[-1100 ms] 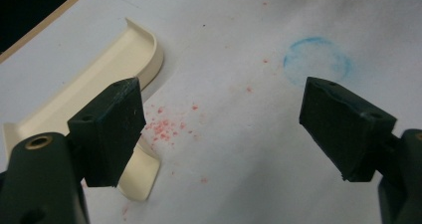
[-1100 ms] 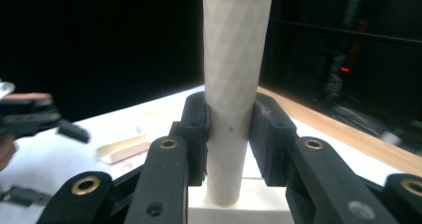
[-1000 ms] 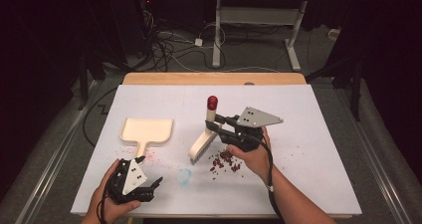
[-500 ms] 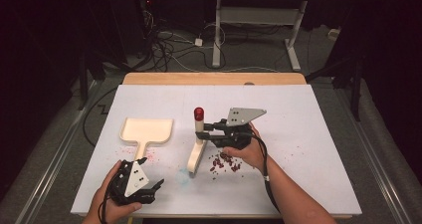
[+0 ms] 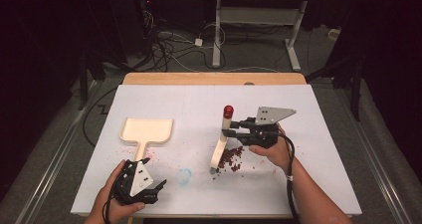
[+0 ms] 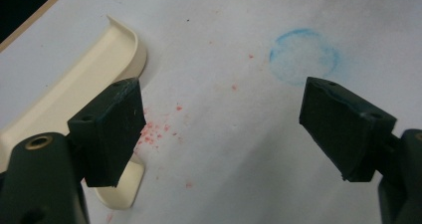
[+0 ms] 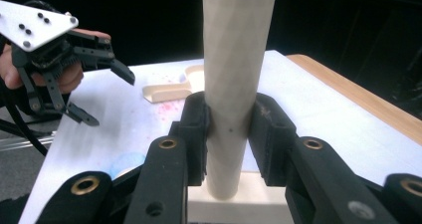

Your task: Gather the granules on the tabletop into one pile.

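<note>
Since a moment ago, the right gripper (image 5: 233, 128) has swung the brush (image 5: 223, 139), clamped by its handle, beside the red crumbs (image 5: 231, 159); sweeping toward the dustpan (image 5: 147, 132) looks next. Left gripper (image 5: 154, 190) rests wide apart.

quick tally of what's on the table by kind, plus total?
Brush (cream handle, red tip): 1
Cream dustpan: 1
Pile of dark red crumbs: 1
Blue ring mark: 1
Hand-held tongs: 2, left open, right shut on the brush
Total: 6
</note>
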Tool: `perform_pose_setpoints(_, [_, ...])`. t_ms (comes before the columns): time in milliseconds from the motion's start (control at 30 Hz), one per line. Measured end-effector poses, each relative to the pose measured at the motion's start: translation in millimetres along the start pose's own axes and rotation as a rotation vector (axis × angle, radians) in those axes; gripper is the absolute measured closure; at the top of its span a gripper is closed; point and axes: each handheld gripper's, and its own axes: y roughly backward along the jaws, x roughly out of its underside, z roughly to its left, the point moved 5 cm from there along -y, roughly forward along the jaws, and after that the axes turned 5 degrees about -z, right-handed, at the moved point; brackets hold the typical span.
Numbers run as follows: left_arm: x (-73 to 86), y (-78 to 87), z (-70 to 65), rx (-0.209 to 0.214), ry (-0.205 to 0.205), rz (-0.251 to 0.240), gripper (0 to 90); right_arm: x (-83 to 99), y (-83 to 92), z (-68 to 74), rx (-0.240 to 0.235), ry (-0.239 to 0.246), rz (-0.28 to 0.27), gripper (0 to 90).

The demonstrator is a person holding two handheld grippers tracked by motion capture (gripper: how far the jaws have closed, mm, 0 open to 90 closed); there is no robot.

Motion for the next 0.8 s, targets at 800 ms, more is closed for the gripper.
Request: perform_pose_setpoints(800, [-0.8,0.4,0.5,0.001,-0.01,-0.002,17.4,-36.1,70.0,40.7,0.285,0.007,-0.07,70.3])
